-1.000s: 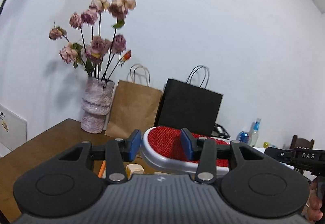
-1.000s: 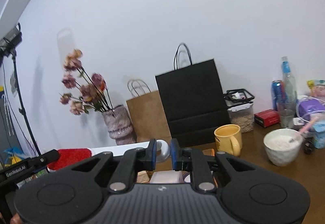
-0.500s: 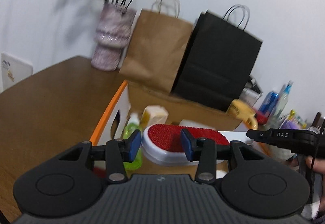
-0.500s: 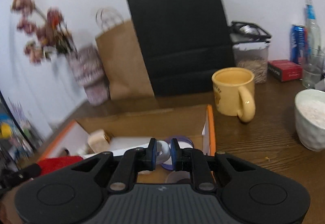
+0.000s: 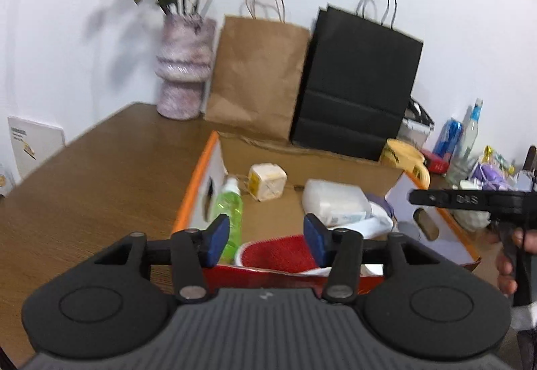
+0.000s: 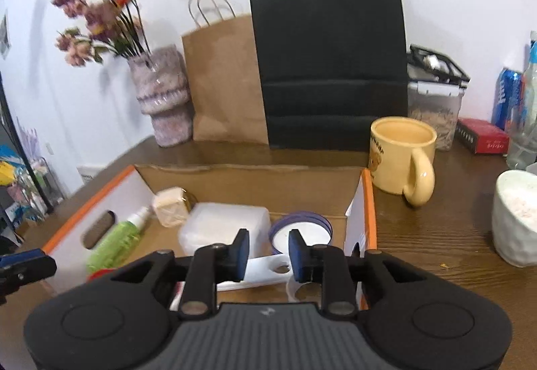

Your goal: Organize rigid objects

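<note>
On the bench (image 5: 100,175), both hand-held grippers, left (image 5: 265,241) and right (image 6: 268,254), were opening, releasing the brush (image 5: 278,249) into the box (image 5: 201,182); best lift straight out.

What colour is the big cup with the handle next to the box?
The ceramic mug with the bear picture is pale yellow, clearest in the right wrist view.

A: What lies under the right tool (image 6: 267,251)?

B: A cardboard box (image 6: 368,199) on the table (image 6: 436,235), holding a green bottle (image 6: 112,244), a white tub (image 6: 225,225) and a round lid (image 6: 302,232).

A: And the jaws?

B: Opening, over a white handle (image 6: 265,271), pads not touching it. A yellow mug (image 6: 401,158) stands beside the box.
</note>
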The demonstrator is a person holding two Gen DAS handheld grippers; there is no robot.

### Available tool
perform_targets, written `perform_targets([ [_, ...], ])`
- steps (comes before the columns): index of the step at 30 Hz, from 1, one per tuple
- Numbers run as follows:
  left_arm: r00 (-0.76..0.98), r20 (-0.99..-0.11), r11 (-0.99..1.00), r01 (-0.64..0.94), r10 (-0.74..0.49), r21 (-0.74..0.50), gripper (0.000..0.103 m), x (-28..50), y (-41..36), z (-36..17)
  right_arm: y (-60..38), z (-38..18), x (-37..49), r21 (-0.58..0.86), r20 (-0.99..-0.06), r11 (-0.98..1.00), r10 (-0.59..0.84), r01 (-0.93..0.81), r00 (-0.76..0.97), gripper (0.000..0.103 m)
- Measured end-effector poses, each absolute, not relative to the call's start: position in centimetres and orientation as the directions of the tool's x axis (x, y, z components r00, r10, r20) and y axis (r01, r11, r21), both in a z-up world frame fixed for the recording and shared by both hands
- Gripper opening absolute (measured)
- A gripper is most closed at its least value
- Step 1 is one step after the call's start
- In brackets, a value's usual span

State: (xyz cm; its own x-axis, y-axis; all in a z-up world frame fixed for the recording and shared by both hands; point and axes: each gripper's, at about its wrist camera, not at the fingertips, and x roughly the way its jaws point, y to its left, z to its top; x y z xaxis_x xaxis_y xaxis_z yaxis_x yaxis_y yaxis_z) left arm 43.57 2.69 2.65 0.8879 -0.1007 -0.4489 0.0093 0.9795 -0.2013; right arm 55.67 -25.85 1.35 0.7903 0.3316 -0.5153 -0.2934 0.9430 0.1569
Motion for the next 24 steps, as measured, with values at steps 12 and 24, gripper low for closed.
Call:
perform_targets([
  [12,0.982,-0.184,0.998,0.032,-0.042,-0.059,0.084,31.6,4.6,7.7,-27.3,7.1,39.4,-0.049,-0.179,0.962,0.256,-0.269,0.950,0.080],
  [24,0.999,-0.032,0.996,-0.004,0.002,-0.086,0.085,22.2,5.6,8.4,-26.5,7.1,26.7,-0.116,-0.015,0.969,0.219,-0.220,0.976,0.088],
])
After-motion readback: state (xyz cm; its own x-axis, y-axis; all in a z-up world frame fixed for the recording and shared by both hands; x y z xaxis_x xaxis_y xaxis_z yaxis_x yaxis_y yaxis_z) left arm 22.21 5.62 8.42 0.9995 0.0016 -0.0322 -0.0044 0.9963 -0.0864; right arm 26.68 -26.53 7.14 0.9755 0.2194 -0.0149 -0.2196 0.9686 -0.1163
